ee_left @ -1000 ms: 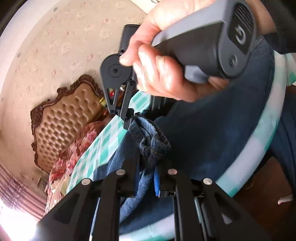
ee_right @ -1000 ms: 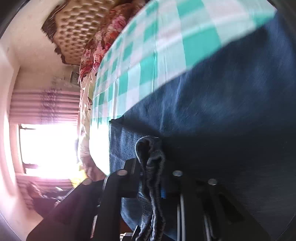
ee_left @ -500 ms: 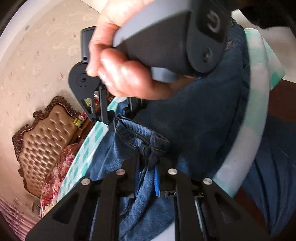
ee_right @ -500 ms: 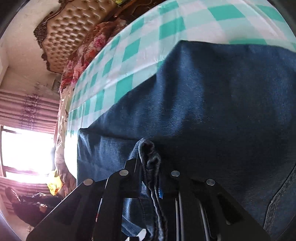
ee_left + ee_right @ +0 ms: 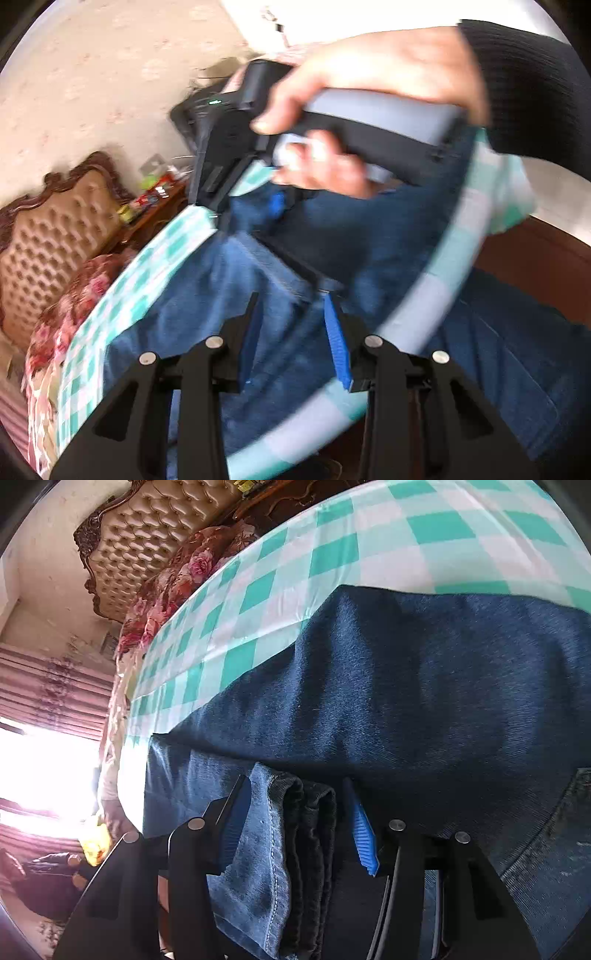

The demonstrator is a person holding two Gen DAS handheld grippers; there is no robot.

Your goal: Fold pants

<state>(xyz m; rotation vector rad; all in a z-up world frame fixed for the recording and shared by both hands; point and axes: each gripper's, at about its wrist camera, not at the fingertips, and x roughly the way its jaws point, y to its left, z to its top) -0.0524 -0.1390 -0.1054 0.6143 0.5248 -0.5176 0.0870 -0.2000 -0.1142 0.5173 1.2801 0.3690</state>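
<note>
Here, both claws have just been opening over a pair of jeans (image 5: 424, 686) spread on a bed covered by a green-and-white checked sheet (image 5: 332, 546).

Right claw (image 5: 295, 823): jaws parted, blue pads clear of the cloth on both sides. A bunched stack of hem layers (image 5: 291, 849) stands between them, no longer pinched. The folded dark denim lies flat ahead, its far edge running straight across the sheet.

Left claw (image 5: 295, 332): jaws parted over lighter denim near the bed's edge; the view is blurred, but no cloth appears pressed between the pads. Seen in the same view, a hand (image 5: 369, 96) in a dark sleeve grips the other tool's handle above the jeans.

Risks, as judged:
- The released hem stack stands upright between the right pads. Drawing the claw away sideways could snag it and drag the top layer off the fold.
- The jeans lie near the bed's edge on the left side, and some denim seems to hang below it. That weight may pull the fold askew or slide it off.
- The layers are thick. Left unpressed, the fold may spring open.
- Both tools work close together, so a hasty retreat could knock one against the other.

Containers: none is in view. A padded headboard (image 5: 147, 539) and a flowered cover (image 5: 177, 576) lie beyond.
</note>
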